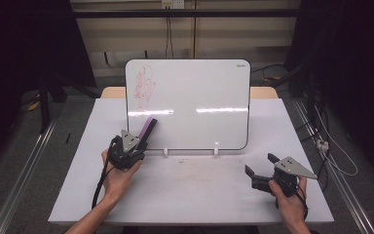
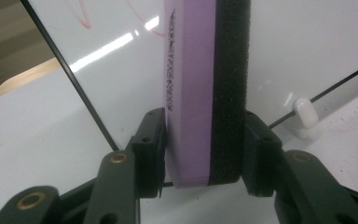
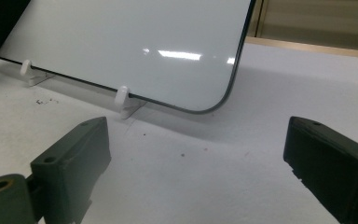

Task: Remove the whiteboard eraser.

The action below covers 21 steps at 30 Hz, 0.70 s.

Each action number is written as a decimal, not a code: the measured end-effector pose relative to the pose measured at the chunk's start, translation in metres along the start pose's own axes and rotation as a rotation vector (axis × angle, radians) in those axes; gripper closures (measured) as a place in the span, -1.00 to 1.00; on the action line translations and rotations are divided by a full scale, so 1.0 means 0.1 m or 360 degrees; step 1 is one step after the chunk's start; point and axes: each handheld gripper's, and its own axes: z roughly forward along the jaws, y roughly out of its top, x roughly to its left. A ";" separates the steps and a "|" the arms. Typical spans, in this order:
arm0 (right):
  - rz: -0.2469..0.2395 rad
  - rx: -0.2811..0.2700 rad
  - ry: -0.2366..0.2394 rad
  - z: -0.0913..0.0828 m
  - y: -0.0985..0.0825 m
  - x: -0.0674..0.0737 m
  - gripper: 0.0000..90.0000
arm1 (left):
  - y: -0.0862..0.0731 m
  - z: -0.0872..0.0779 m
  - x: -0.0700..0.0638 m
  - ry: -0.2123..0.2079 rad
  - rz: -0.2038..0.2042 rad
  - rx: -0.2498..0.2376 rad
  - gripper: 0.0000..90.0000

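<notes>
A whiteboard point(image 1: 190, 105) stands tilted on white clips at the back of the table, with a red scribble point(image 1: 143, 85) in its upper left corner. My left gripper point(image 1: 139, 141) is shut on a purple eraser point(image 1: 147, 129) with a black felt face, held against the board's lower left part. In the left gripper view the pads point(image 2: 150, 149) press on both sides of the eraser point(image 2: 191, 93), with the whiteboard point(image 2: 307, 46) right behind it. My right gripper point(image 1: 260, 165) rests on the table at the right, open and holding nothing. In the right gripper view it point(image 3: 196, 154) faces the whiteboard's point(image 3: 130, 42) lower corner.
The white table point(image 1: 190, 195) carries small dark specks in front of the board. Two white clips point(image 3: 121, 95) hold the board's lower edge. Dark stands, rails and cables point(image 1: 331, 146) flank the table on both sides.
</notes>
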 end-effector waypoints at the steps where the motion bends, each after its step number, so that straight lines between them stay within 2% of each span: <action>1: -0.0001 -0.0001 0.0000 0.00 0.00 0.00 -0.85 | 0.00 -0.01 0.00 -0.0006 -0.0001 -0.0002 0.22; 4: 0.0000 -0.0001 0.0000 0.00 0.00 0.00 -0.85 | -0.01 -0.04 0.01 -0.0029 -0.0017 -0.0021 0.20; 6: 0.0001 -0.0001 0.0001 0.00 0.00 -0.01 -0.85 | -0.02 -0.06 0.04 -0.0054 -0.0034 -0.0032 0.26; 8: 0.0002 -0.0001 0.0003 -0.01 0.00 0.00 -0.85 | -0.03 -0.09 0.09 -0.0131 -0.0068 -0.0058 0.22; 11: 0.0003 -0.0001 0.0003 -0.01 0.00 0.00 -0.85 | -0.04 -0.13 0.16 -0.0177 -0.0103 -0.0064 0.30; 16: -0.0006 -0.0003 0.0003 0.00 0.00 0.00 -0.85 | -0.04 -0.11 0.16 -0.0190 -0.0080 -0.0056 0.28; 19: -0.0004 0.0001 0.0002 0.00 0.00 0.00 -0.85 | -0.03 -0.09 0.12 -0.0148 -0.0029 -0.0038 0.28; 21: -0.0004 0.0002 0.0003 0.00 0.00 0.00 -0.84 | -0.02 -0.09 0.11 -0.0136 -0.0026 -0.0040 0.31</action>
